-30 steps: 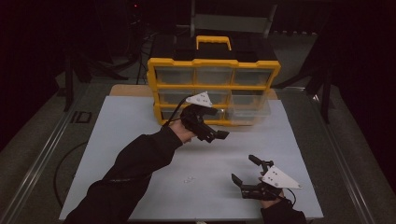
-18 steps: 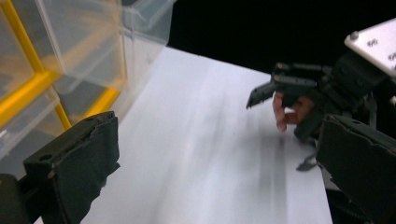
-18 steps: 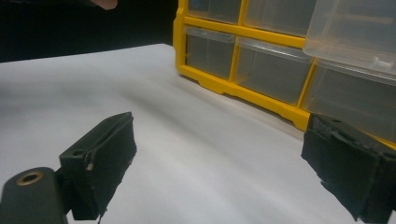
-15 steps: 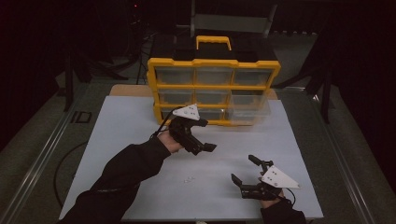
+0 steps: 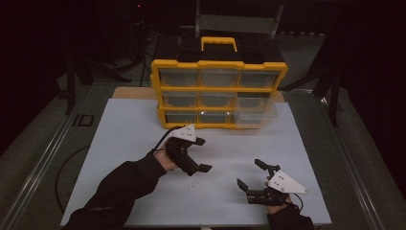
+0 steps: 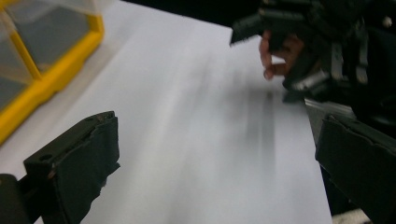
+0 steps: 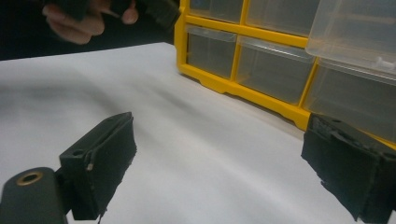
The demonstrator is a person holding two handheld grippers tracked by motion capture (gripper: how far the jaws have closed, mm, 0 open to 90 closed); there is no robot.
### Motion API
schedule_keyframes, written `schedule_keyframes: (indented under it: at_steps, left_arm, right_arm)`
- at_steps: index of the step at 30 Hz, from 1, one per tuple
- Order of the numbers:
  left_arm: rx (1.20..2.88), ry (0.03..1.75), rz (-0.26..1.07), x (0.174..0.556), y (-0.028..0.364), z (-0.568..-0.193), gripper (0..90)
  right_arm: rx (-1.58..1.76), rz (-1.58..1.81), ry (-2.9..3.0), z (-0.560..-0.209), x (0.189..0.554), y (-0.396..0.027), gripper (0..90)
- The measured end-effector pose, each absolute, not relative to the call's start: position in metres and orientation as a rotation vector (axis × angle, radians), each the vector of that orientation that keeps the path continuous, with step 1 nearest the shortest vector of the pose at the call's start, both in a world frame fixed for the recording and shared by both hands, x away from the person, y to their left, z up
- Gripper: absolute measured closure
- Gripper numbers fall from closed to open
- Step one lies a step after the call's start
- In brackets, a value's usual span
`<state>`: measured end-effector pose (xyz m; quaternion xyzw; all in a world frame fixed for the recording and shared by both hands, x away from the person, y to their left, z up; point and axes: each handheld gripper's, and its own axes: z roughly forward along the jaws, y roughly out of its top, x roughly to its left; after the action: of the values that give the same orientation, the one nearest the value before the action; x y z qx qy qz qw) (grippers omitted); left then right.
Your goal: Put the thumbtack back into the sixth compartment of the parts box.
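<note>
Fingers of our left gripper (image 5: 201,155) stand wide apart over the white bench (image 5: 124,143), holding nothing, just above two small pale rings (image 5: 193,184) (too tiny to identify). Right of them our right gripper (image 5: 250,175) rests low, spread equally wide. Behind stands the yellow drawer organiser (image 5: 219,93), one clear drawer (image 5: 256,111) pulled out.

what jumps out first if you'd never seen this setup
The yellow drawer cabinet at the far edge of the white table grabs the eye, its right-hand clear drawer pulled out. Nearer, the left gripper hovers mid-table above some small pale bits, and the right gripper sits open near the front edge.
</note>
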<state>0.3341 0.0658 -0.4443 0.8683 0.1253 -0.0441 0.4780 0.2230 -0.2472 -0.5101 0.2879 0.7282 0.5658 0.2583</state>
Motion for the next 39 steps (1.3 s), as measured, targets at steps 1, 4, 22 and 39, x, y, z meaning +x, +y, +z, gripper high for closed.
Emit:
schedule_keyframes:
  at_steps: [1,4,22,39]
  left_arm:
    - [2.125,0.308,-0.104,0.332,0.068,-0.448,0.2]
    - [2.120,0.315,-0.118,0.329,0.073,-0.455,0.4]
    - [2.209,0.315,-0.127,0.316,0.088,-0.496,18.6]
    - [2.292,0.325,-0.234,0.323,0.088,-0.525,57.9]
  right_arm:
    - [0.782,1.534,1.974,-0.510,0.223,-0.247,9.6]
    - [0.782,1.532,1.977,-0.510,0.223,-0.247,9.6]
    - [0.780,1.525,1.988,-0.511,0.223,-0.245,9.6]
    - [0.778,1.522,1.993,-0.512,0.224,-0.245,9.6]
